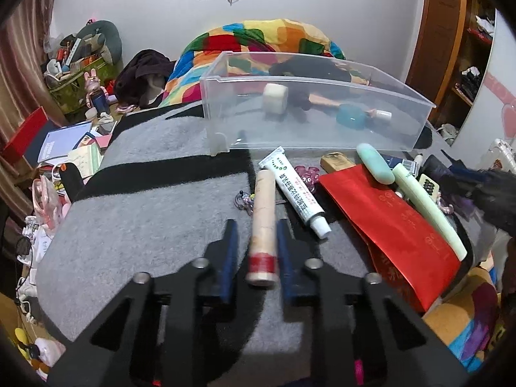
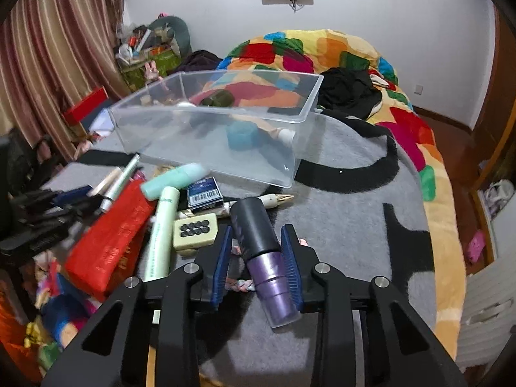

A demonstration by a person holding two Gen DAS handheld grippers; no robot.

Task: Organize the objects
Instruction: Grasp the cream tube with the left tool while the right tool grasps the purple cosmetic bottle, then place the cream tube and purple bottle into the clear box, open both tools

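Note:
A clear plastic bin (image 1: pixel 316 122) (image 2: pixel 206 135) stands on the grey blanket and holds a white block (image 1: pixel 275 99), a blue jar (image 1: pixel 350 118) (image 2: pixel 242 133) and a small bottle. My left gripper (image 1: pixel 254 225) straddles a beige tube with a red band (image 1: pixel 263 222); the jaws stand slightly apart from it. My right gripper (image 2: pixel 259 235) straddles a black and purple bottle (image 2: pixel 262 254), which touches the right pad; a gap shows on the left side. Loose items lie between: white tube (image 1: pixel 295 190), red packet (image 1: pixel 390 235) (image 2: pixel 109 238), mint case (image 1: pixel 375 163) (image 2: pixel 174 180), pale green tube (image 1: pixel 427 209) (image 2: pixel 163 235).
A tile with black dots (image 2: pixel 194 230), a blue barcode box (image 2: pixel 205 195) and a pen (image 2: pixel 277 200) lie near the right gripper. The colourful quilt (image 2: pixel 322 51) covers the bed behind. Clutter sits on the floor at the left (image 1: pixel 64 148).

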